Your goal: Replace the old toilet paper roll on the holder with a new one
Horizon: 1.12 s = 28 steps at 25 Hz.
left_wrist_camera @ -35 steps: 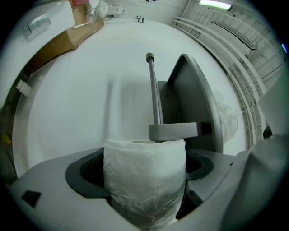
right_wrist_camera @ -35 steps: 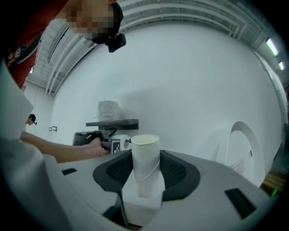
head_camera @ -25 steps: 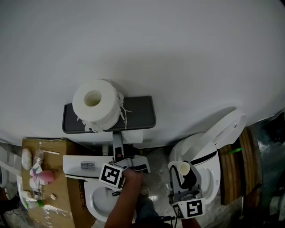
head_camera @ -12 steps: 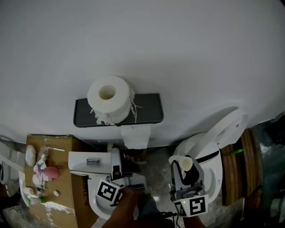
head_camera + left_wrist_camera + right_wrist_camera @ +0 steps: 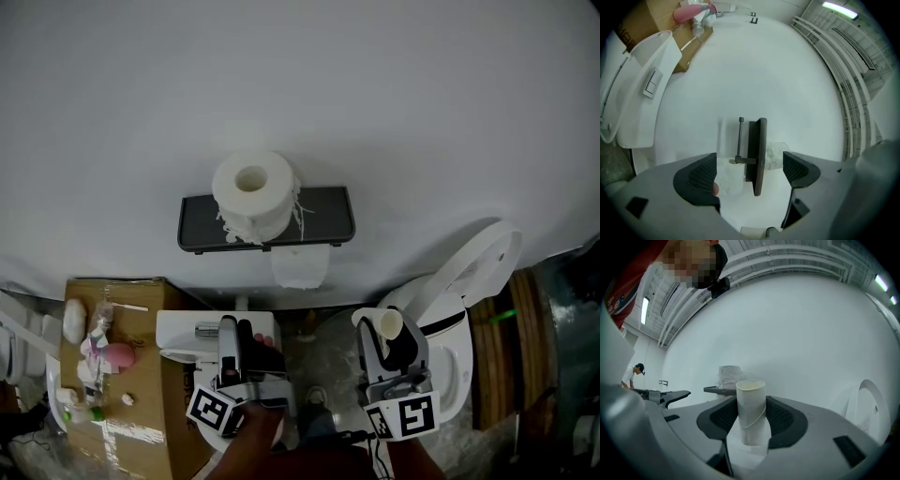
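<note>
The new white toilet roll (image 5: 251,192) stands on top of the dark wall holder (image 5: 328,217), with a paper tail (image 5: 300,265) hanging under it. My left gripper (image 5: 239,349) sits below the holder, open and holding nothing. In the left gripper view the holder (image 5: 757,154) and its bare rod (image 5: 740,137) show between and beyond the open left gripper (image 5: 749,171). My right gripper (image 5: 384,339) is shut on the old cardboard tube (image 5: 388,325), held upright over the toilet. In the right gripper view the tube (image 5: 751,408) is clamped between the pads, with the new roll (image 5: 730,376) beyond it.
A toilet with its lid raised (image 5: 473,272) is under the right gripper. A second toilet's tank (image 5: 187,333) lies by the left gripper. A cardboard box (image 5: 122,441) at the left carries a pink bottle (image 5: 114,356) and small items. The white wall (image 5: 300,84) fills the rest.
My left gripper has drawn back from the holder, toward the lower edge of the head view. The holder and roll now sit further right and higher in the view. The right gripper keeps the tube.
</note>
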Each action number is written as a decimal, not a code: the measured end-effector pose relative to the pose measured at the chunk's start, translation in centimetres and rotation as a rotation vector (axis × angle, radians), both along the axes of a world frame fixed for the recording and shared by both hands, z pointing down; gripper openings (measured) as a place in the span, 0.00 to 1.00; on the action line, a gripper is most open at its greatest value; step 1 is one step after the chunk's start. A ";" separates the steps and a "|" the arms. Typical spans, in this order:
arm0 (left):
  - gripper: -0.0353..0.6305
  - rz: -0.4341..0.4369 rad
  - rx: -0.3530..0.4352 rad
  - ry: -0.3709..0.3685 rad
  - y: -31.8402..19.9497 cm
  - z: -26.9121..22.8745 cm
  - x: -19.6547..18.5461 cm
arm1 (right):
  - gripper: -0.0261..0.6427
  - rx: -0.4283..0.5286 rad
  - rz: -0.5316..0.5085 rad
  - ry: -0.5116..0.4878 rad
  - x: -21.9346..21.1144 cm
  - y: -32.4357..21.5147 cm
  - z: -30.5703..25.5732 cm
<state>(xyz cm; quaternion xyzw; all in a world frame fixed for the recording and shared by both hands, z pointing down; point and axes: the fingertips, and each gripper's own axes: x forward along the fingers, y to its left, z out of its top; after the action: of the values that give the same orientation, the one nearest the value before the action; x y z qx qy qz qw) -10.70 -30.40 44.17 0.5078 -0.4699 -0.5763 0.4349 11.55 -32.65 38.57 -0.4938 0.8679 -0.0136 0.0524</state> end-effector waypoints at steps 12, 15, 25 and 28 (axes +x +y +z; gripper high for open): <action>0.10 -0.020 -0.048 -0.358 1.8 -3.2 -1.8 | 0.32 0.018 -0.019 -0.024 -2.0 0.9 -1.6; 0.08 -0.029 -0.098 -0.841 1.6 -6.0 -1.0 | 0.32 0.011 -0.021 -0.034 -2.3 0.9 -2.1; 0.08 -0.084 -0.104 -1.613 1.1 -8.6 3.2 | 0.33 -0.017 -0.011 0.048 -3.9 0.6 -2.1; 0.08 -0.073 -0.099 -1.600 1.0 -8.7 3.5 | 0.33 -0.022 -0.009 0.052 -4.3 0.4 -2.0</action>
<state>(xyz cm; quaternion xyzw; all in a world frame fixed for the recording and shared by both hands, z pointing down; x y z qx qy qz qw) -7.21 -29.36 35.45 0.7314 -0.6806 -0.0298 -0.0308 7.29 -32.23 36.59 -0.4905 0.8710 -0.0105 0.0245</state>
